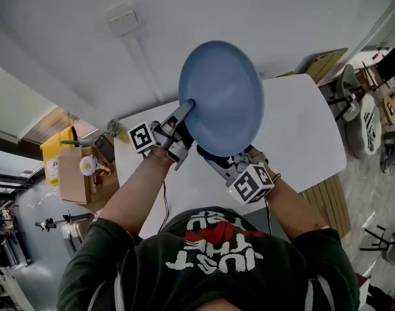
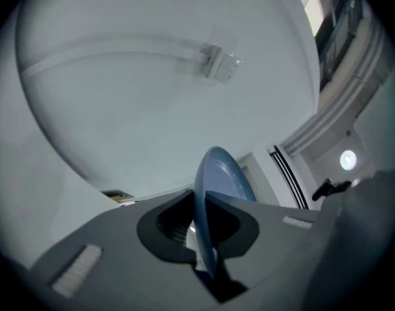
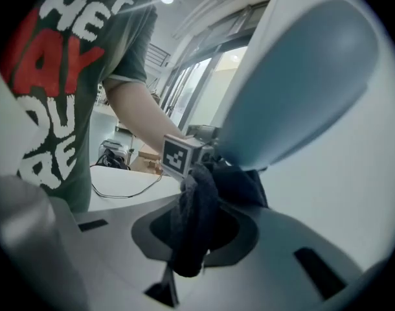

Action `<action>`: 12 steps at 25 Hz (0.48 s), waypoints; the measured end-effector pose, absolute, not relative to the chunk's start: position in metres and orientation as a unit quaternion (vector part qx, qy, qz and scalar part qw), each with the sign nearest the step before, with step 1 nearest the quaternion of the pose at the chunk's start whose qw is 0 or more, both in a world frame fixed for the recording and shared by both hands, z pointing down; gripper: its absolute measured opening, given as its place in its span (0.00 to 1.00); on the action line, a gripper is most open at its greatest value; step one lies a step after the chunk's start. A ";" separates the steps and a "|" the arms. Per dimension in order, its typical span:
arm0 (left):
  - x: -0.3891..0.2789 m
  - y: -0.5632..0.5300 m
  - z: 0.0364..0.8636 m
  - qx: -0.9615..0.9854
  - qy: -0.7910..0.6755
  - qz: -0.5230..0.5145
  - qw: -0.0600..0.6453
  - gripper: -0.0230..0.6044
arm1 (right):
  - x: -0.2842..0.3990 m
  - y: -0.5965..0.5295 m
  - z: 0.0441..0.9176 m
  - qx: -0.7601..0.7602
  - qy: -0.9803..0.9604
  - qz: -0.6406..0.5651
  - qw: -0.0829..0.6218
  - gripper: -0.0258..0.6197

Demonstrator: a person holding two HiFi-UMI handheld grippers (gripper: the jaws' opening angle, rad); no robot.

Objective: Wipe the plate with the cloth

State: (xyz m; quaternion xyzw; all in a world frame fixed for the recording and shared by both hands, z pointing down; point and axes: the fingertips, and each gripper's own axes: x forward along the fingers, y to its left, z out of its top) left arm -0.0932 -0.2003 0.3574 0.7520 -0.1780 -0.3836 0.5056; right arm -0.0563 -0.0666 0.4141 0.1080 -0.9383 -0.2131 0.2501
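Note:
A round blue plate (image 1: 223,96) is held up in the air, tilted on edge above the white table (image 1: 301,122). My left gripper (image 1: 186,111) is shut on the plate's lower left rim. In the left gripper view the plate (image 2: 214,180) runs edge-on between the jaws of that gripper (image 2: 203,220). My right gripper (image 1: 220,162) sits just under the plate's lower edge, shut on a dark cloth (image 1: 207,151). In the right gripper view the cloth (image 3: 194,216) bunches between the jaws and reaches up to the plate (image 3: 294,89) by the left gripper's marker cube (image 3: 182,154).
A thin cable (image 3: 129,190) lies on the table near me. Cardboard boxes (image 1: 73,173) and a yellow container (image 1: 55,149) stand on the floor at the left. Chairs (image 1: 366,125) and a wooden bench (image 1: 330,203) are at the right. A white wall rises behind the table.

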 end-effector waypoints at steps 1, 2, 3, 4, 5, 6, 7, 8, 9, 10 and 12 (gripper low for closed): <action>-0.097 -0.198 0.353 0.768 -0.166 -0.385 0.484 0.07 | -0.048 -0.070 0.416 0.112 -0.944 -0.189 0.246 0.10; -0.101 -0.197 0.349 0.784 -0.157 -0.382 0.465 0.07 | -0.038 -0.075 0.417 0.120 -0.951 -0.157 0.238 0.10; -0.105 -0.197 0.347 0.798 -0.148 -0.377 0.445 0.07 | -0.027 -0.083 0.416 0.130 -0.959 -0.117 0.222 0.10; -0.109 -0.196 0.344 0.811 -0.138 -0.376 0.427 0.07 | -0.018 -0.093 0.413 0.138 -0.968 -0.072 0.198 0.10; -0.114 -0.194 0.342 0.821 -0.125 -0.378 0.410 0.07 | -0.009 -0.102 0.406 0.142 -0.975 -0.026 0.167 0.10; -0.119 -0.193 0.339 0.828 -0.109 -0.384 0.394 0.07 | -0.002 -0.110 0.399 0.142 -0.981 0.018 0.134 0.10; -0.124 -0.190 0.336 0.832 -0.093 -0.391 0.382 0.07 | 0.004 -0.117 0.392 0.135 -0.984 0.058 0.104 0.10; -0.128 -0.188 0.332 0.834 -0.077 -0.398 0.374 0.07 | 0.008 -0.123 0.383 0.124 -0.985 0.093 0.076 0.10; -0.131 -0.187 0.329 0.836 -0.062 -0.403 0.367 0.07 | 0.011 -0.129 0.373 0.109 -0.985 0.123 0.048 0.10; -0.132 -0.185 0.326 0.837 -0.049 -0.406 0.364 0.07 | 0.011 -0.134 0.362 0.093 -0.984 0.151 0.019 0.10; -0.131 -0.180 0.319 0.838 -0.020 -0.410 0.359 0.07 | 0.009 -0.144 0.339 0.064 -0.977 0.198 -0.038 0.10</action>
